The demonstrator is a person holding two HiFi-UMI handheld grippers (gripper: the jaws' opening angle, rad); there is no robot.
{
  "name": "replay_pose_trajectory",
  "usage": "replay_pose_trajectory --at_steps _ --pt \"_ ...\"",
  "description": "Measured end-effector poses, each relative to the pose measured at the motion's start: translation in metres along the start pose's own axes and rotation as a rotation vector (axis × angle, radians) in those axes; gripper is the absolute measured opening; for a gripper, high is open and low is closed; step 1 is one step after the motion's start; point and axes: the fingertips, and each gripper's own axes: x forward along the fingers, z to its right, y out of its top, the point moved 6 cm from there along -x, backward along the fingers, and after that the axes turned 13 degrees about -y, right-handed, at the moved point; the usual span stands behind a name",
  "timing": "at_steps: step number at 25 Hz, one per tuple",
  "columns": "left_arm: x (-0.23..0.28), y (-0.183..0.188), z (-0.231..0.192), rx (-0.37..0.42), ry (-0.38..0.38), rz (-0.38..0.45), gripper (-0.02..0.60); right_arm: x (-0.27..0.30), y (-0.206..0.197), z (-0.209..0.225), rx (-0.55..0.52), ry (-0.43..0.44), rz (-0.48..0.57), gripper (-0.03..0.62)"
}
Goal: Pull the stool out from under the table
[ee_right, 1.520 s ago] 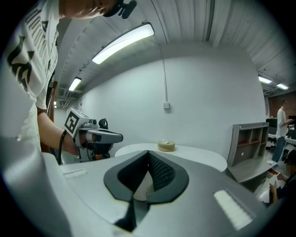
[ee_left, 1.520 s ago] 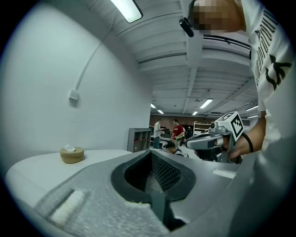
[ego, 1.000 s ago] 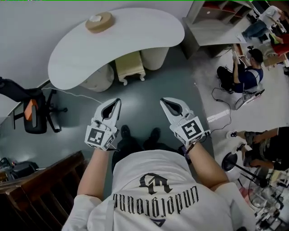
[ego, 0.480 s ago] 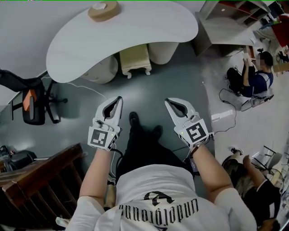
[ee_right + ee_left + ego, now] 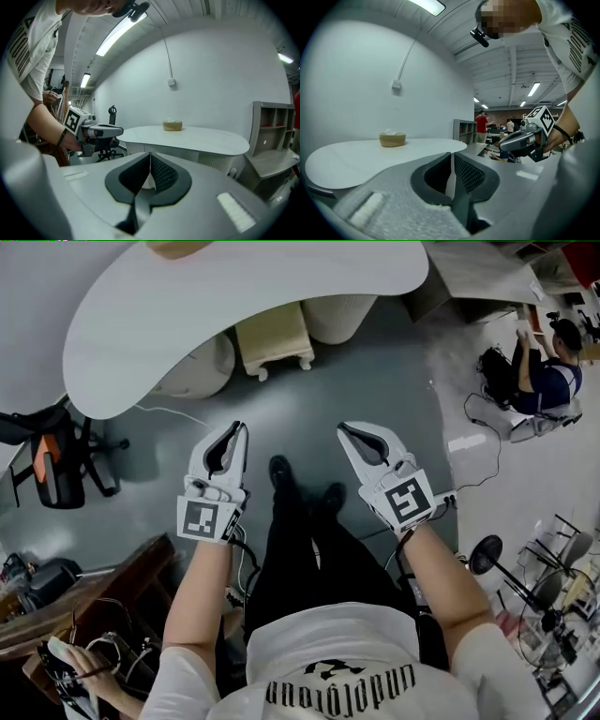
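A cream stool [image 5: 274, 338] with short carved legs stands half under the curved white table [image 5: 187, 306], between the table's two round pedestals. Both grippers hover above the grey floor, well short of the stool, pointing toward it. My left gripper [image 5: 239, 427] [image 5: 451, 157] holds nothing; its jaws are opening and a thin slit shows between them. With nothing between its jaws, my right gripper [image 5: 344, 429] [image 5: 150, 157] is shut. The stool is hidden in both gripper views, which show only the table top [image 5: 370, 159] [image 5: 197, 138].
A wicker tissue box [image 5: 392, 139] [image 5: 172, 125] sits on the table. A black office chair [image 5: 56, 465] stands at the left, a dark wooden railing [image 5: 84, 606] at the lower left. A seated person [image 5: 544, 381] and cables are at the right. Grey shelves [image 5: 274, 136] stand beyond the table.
The person has stepped forward. The table and stool have slid toward the top of the head view and look larger. Both grippers keep their place ahead of the body.
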Motion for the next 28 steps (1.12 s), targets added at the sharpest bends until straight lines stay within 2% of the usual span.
replay_pose_trajectory --at_steps 3,10,16,18,24,28 --pt "0.01 -0.035 -0.019 -0.014 -0.012 0.004 0.054 0.029 -0.024 0.004 0.011 -0.032 -0.006 0.016" --pt "0.049 -0.132 -0.062 -0.023 -0.013 -0.05 0.152 0.102 -0.103 0.024 0.017 -0.043 -0.003 0.114" --pt "0.083 -0.25 -0.098 -0.086 -0.006 -0.11 0.294 0.172 -0.196 0.035 0.021 -0.049 -0.037 0.195" --pt "0.098 -0.284 -0.112 -0.086 -0.01 -0.124 0.347 0.197 -0.222 0.042 0.016 -0.056 -0.033 0.215" --pt "0.138 -0.365 -0.155 -0.052 0.007 -0.161 0.402 0.254 -0.295 0.062 0.004 -0.081 -0.062 0.258" --pt "0.159 -0.41 -0.182 -0.065 0.038 -0.17 0.419 0.285 -0.346 0.074 -0.01 -0.094 -0.086 0.284"
